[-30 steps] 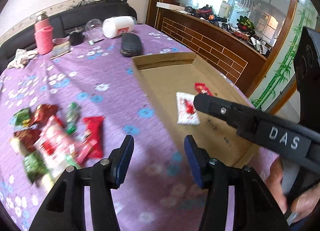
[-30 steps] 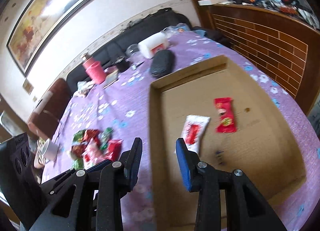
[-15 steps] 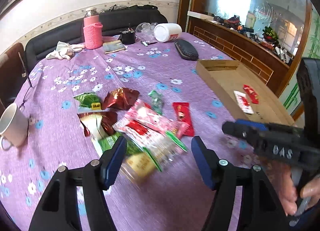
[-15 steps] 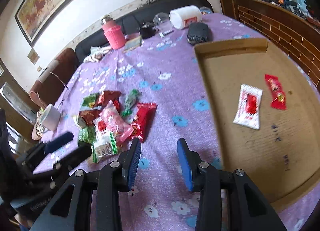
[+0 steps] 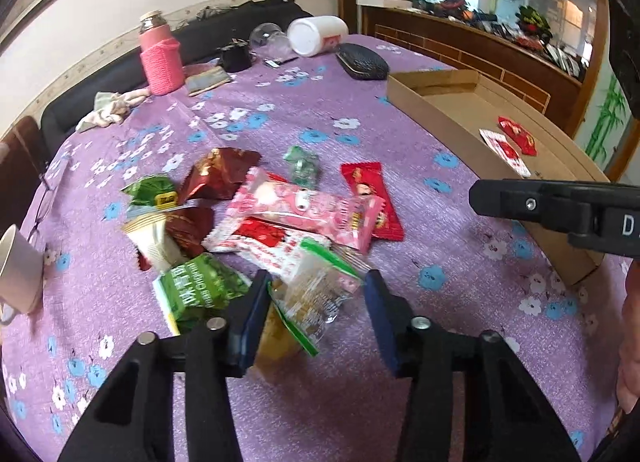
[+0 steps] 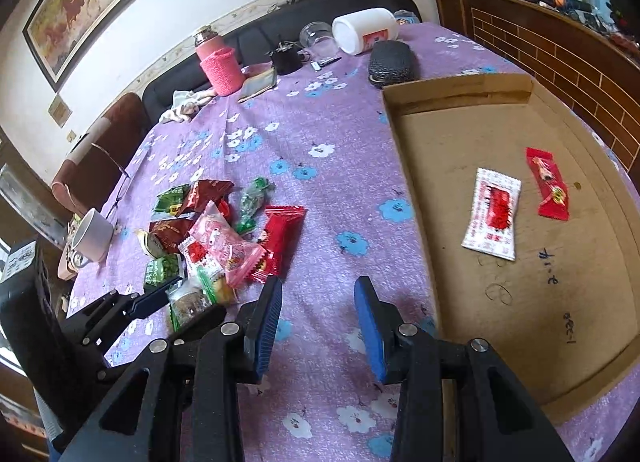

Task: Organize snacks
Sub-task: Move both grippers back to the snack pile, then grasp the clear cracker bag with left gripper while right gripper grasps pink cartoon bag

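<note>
A pile of snack packets lies on the purple flowered tablecloth: a pink packet (image 5: 312,210), a red one (image 5: 372,198), a green one (image 5: 200,290) and several others. My left gripper (image 5: 315,282) sits low at the pile's near edge, its jaws closing around a clear packet with green trim (image 5: 320,298). The left pad touches the packet; the right pad stands just off it. My right gripper (image 6: 318,290) is open and bare over the cloth, between the pile and a flat cardboard box (image 6: 452,90). The box holds a white-red packet (image 6: 494,218) and a red packet (image 6: 550,190).
A white mug (image 5: 16,266) stands at the table's left edge. At the far side are a pink sleeved bottle (image 5: 160,58), a tipped white jar (image 5: 320,34), a black case (image 5: 362,62), a glass and a crumpled cloth. A wooden cabinet runs behind the box.
Both grippers swung left from the cardboard box to the snack pile and came lower. The left jaws widened, then narrowed around the clear green-trimmed packet. The right jaws kept the same gap.
</note>
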`<state>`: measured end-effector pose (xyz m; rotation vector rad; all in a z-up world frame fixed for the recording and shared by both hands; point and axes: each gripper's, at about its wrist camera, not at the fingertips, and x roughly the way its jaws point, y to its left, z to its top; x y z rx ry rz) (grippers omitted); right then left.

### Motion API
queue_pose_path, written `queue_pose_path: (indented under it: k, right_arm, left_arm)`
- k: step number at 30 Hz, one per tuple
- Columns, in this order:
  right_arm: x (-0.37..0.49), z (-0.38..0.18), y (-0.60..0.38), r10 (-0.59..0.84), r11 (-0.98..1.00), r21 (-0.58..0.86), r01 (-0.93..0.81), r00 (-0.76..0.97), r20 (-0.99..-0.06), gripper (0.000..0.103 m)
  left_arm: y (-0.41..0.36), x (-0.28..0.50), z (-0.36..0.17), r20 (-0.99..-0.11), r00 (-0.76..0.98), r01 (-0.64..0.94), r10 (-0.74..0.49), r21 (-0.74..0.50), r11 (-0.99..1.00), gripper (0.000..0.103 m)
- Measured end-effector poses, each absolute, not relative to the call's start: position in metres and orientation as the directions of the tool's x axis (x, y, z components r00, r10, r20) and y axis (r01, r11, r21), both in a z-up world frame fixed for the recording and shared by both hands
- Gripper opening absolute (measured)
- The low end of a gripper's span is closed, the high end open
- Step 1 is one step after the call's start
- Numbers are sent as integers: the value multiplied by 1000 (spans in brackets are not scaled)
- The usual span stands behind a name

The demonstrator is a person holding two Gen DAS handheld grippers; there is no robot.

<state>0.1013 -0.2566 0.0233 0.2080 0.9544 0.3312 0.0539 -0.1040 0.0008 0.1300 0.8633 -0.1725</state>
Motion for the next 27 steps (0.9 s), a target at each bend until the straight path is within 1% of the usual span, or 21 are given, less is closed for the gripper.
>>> queue_pose_path:
  k: [6, 10, 15, 18, 22, 23, 24, 25, 27]
  right_arm:
    - [116, 34, -236, 389, 921, 302, -247, 530, -753, 40]
    - [133, 33, -212, 433, 897, 309, -316, 486, -760, 40]
    - [153, 19, -182, 459, 873, 306, -380, 426, -780, 40]
    - [161, 9, -168, 448, 870, 280, -407, 410, -794, 40]
    - [164, 0, -156, 459, 854, 273, -443, 394, -797, 40]
    - [160, -1, -153, 447, 854, 248, -457, 402, -799, 33]
    - [156, -1, -151, 444, 849, 230, -477, 404, -800, 30]
    - [152, -1, -149, 443, 843, 218, -491, 406, -799, 27]
    - [144, 0, -152, 449, 845, 211, -492, 436, -780, 25]
  left_arm:
    - [-84, 49, 16, -723, 677, 181, -141, -23, 983, 43]
    - [-66, 49, 25, -700, 702, 126, -128, -54, 991, 43]
    - [-34, 55, 28, -699, 707, 27, -108, -127, 992, 43]
    - [-21, 57, 28, -701, 703, -7, -117, -172, 985, 43]
    - [-23, 57, 27, -703, 701, -4, -117, -169, 986, 43]
    - [-25, 57, 26, -705, 699, -1, -118, -166, 986, 43]
    - [-26, 58, 26, -706, 698, 3, -118, -163, 987, 43]
    - [-27, 58, 25, -707, 698, 5, -117, -159, 987, 43]
    - [-29, 58, 24, -709, 697, 5, -111, -150, 989, 43]
